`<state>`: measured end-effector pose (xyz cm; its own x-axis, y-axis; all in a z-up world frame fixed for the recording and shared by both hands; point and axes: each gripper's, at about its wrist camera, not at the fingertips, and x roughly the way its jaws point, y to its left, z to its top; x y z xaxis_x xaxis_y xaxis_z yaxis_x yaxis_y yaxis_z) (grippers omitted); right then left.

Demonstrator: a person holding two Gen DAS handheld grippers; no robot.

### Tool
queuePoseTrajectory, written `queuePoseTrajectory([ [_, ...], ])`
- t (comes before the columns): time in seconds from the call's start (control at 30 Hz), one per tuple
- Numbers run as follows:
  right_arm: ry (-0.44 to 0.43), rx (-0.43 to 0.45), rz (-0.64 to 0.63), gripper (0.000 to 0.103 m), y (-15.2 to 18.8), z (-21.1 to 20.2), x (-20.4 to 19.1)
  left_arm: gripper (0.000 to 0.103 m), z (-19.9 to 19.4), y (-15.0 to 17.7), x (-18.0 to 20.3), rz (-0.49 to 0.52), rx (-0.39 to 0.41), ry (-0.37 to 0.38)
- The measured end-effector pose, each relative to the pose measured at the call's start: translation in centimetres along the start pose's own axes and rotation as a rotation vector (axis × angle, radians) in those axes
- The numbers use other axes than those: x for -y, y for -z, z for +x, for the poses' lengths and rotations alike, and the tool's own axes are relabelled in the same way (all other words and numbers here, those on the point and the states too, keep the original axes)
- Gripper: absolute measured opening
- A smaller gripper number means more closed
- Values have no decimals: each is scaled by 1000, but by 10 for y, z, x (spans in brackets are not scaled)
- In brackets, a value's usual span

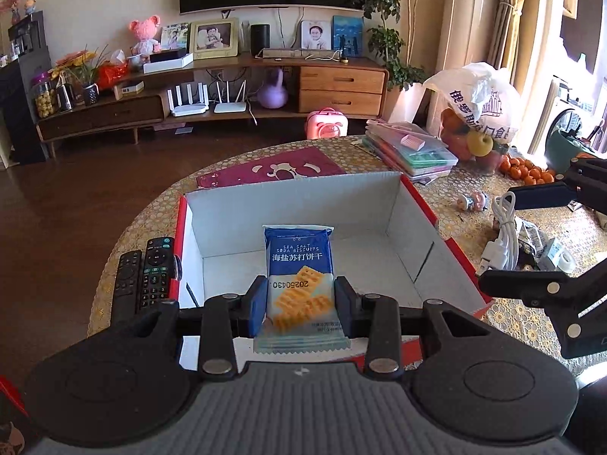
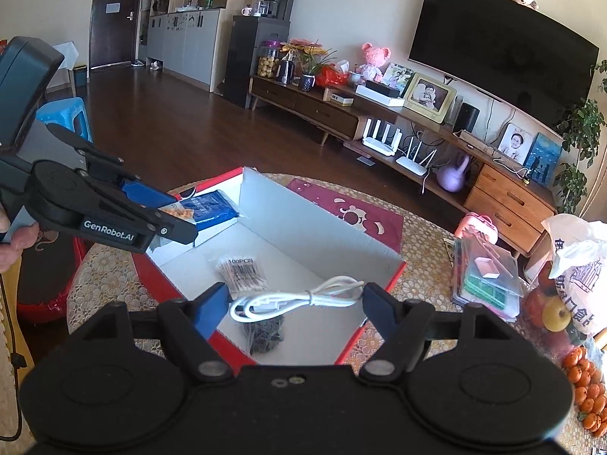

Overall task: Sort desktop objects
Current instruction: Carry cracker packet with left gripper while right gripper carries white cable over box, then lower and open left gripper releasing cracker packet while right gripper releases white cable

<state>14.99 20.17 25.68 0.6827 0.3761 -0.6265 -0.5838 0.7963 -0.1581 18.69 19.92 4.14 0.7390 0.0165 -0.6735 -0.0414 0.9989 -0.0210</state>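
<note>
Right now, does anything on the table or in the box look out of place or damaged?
Nothing looks damaged or spilled. The left gripper holds a blue soda-biscuit packet over the red-edged white cardboard box; a white coiled cable lies inside.

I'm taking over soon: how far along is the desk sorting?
Done: a pack of cotton swabs and a dark bag lie in the box. In hand: the left gripper clamps a biscuit packet over the box; the right gripper is open around a white cable. Left: two remotes beside the box and small items on the table.
</note>
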Motion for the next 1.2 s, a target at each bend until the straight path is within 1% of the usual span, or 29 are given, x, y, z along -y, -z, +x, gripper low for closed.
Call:
queuePoseTrajectory([
  [0.13, -35, -23, 33, 77, -7, 18, 4, 37, 18, -10, -12, -26, -17, 0],
  [0.3, -58, -50, 58, 77, -13, 41, 5, 37, 43, -19, -21, -19, -49, -29],
  [0.77, -89, -121, 74, 77, -14, 92, 2, 37, 105, -29, -28, -8, -163, -53],
  [1.0, -90, -179, 87, 77, -10, 116, 1, 37, 133, -36, -30, 2, -222, -50],
  [1.1, -91, -204, 117, 77, -8, 125, 3, 37, 143, -38, -29, 7, -243, -58],
  [1.2, -103, -225, 111, 77, -6, 132, -1, 37, 153, -37, -28, 13, -273, -64],
])
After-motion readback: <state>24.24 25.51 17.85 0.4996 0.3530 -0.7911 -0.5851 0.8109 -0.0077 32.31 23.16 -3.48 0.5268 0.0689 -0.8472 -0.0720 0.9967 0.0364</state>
